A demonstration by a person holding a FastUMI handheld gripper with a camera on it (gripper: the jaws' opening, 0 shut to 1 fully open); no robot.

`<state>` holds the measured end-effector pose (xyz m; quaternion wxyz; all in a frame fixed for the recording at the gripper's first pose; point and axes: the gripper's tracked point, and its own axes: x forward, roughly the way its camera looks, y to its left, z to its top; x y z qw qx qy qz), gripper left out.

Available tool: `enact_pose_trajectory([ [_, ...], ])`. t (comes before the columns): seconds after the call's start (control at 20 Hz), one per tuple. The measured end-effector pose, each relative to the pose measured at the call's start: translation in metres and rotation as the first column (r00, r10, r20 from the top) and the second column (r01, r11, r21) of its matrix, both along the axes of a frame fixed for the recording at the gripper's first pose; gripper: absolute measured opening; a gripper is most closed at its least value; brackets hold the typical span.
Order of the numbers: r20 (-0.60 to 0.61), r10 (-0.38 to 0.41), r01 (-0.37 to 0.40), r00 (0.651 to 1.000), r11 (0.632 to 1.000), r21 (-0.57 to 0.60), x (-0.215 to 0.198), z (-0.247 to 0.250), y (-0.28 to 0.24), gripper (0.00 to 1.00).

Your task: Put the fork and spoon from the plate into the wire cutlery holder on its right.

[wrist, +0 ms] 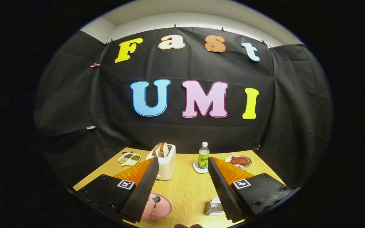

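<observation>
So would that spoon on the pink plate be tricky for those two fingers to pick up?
Probably somewhat. The spoon looks like shiny metal, so likely stiff but slippery. It lies flat on the pink plate, leaving little to pinch, and might skid if nudged. The gripper is open, well above it.

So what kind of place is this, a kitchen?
Probably a staged breakfast table in a booth, not a real kitchen: a toaster holding bread, a pink plate with a spoon, and black cloth behind. The open gripper holds nothing.

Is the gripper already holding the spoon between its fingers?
No, the spoon lies on the pink plate, and the gripper hangs above the table with its fingers spread wide, holding nothing.
</observation>
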<state>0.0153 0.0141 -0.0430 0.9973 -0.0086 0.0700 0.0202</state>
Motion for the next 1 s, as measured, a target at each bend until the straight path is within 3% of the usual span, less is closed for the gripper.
enact_pose_trajectory([
  [0.35,-0.072,0.042,-0.043,0.997,0.999,-0.008,0.009,-0.03,0.013,0.96],
  [0.5,-0.177,0.121,-0.119,0.977,0.993,0.022,0.006,-0.064,0.035,0.96],
  [0.7,-0.287,0.166,-0.175,0.943,0.984,-0.006,0.005,-0.111,0.051,0.96],
  [0.85,-0.416,0.222,-0.256,0.882,0.966,-0.027,-0.005,-0.16,0.07,0.96],
  [1.0,-0.516,0.223,-0.272,0.827,0.962,-0.019,-0.014,-0.202,0.081,0.97],
])
